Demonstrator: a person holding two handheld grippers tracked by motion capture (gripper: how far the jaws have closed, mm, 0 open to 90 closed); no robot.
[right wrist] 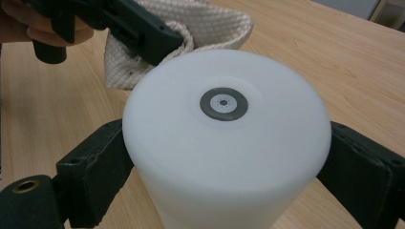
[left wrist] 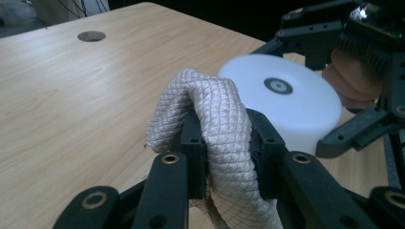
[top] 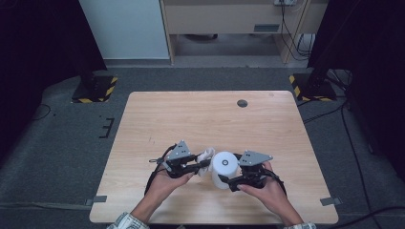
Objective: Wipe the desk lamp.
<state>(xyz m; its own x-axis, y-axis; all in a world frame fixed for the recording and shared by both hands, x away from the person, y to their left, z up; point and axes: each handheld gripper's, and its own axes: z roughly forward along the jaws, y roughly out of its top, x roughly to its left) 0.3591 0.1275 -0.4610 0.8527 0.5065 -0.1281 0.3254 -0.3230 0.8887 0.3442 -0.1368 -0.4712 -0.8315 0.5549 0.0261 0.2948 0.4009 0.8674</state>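
Wiping setup: L gripper [left wrist: 224, 157] clenched on cloth [left wrist: 210, 114], just left of white cylinder [right wrist: 224, 138]; R gripper [right wrist: 224, 162] clamped cylinder upright, near table's [top: 191, 114] front edge; cloth touched its side.

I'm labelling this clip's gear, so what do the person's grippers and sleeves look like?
The left gripper and right gripper are black, with jointed jaws showing brass-coloured pivots. Each carries a grey three-cornered plate on top and trails a black cable. The person's plaid sleeves are pale.

Each black claw [top: 203, 165] carries a grey three-cornered plate, brass-ringed screw holes, a trailing cable; sleeves plaid.
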